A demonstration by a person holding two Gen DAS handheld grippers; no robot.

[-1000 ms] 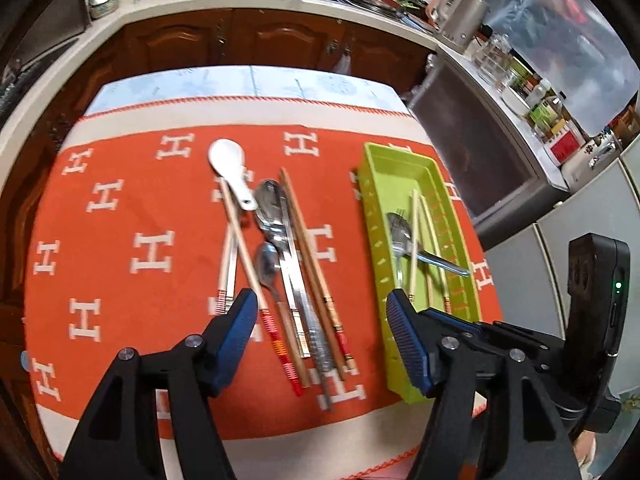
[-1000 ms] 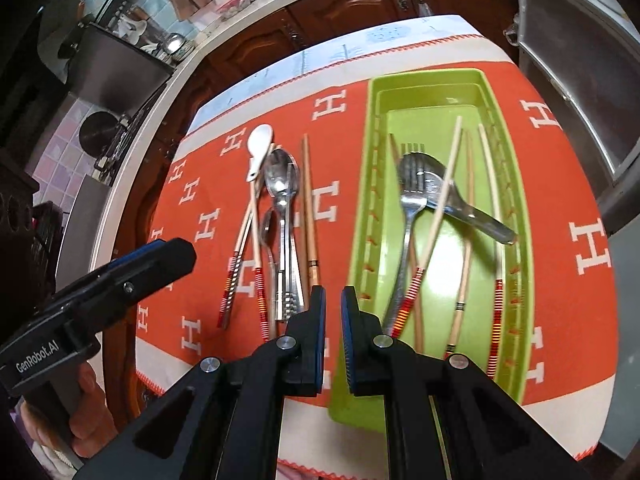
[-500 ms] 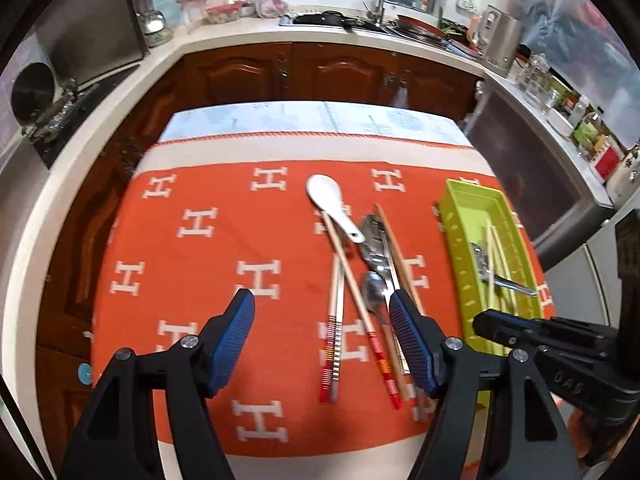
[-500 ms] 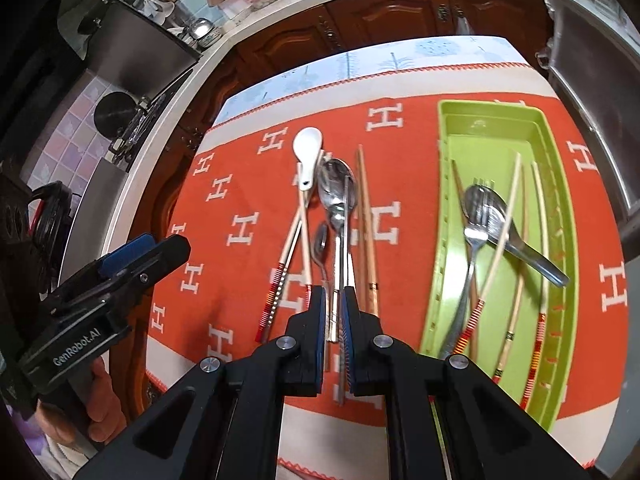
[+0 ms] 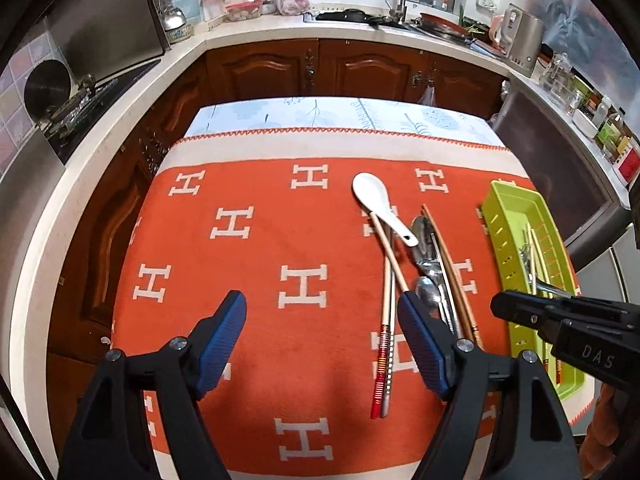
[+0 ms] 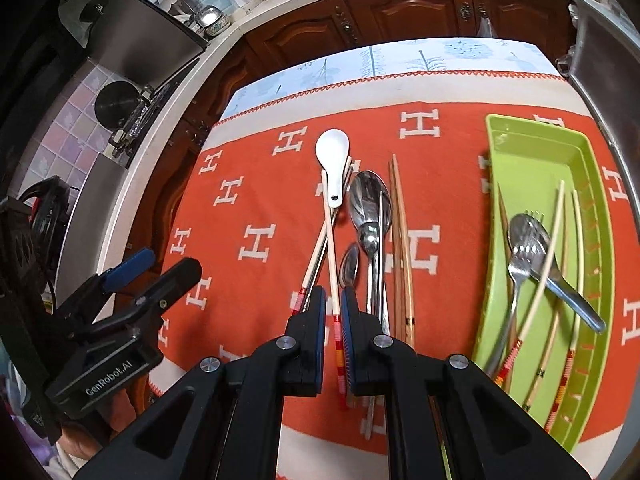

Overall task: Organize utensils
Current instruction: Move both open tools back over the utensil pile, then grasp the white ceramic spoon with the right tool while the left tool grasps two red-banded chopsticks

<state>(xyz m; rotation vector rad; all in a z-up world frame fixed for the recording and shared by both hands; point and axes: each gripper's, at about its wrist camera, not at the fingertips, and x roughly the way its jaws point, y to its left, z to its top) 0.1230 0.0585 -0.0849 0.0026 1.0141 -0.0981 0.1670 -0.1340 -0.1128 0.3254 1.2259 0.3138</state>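
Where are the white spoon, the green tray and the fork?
White ceramic soup spoon [image 6: 332, 148]: right wrist view, on its bowl.
Lime green plastic tray [image 6: 532, 160]: right wrist view, on the bare floor at its far end.
Shiny metal fork [image 6: 516, 276]: right wrist view, on its neck, inside the tray.

bare orange cloth [image 5: 248, 264] left, utensil pile [image 5: 432, 276] beside green tray [image 5: 502, 216]

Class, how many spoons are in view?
4: a white spoon, a large metal spoon and a small metal spoon on the orange cloth; one steel spoon in the green tray. Others may be hidden.
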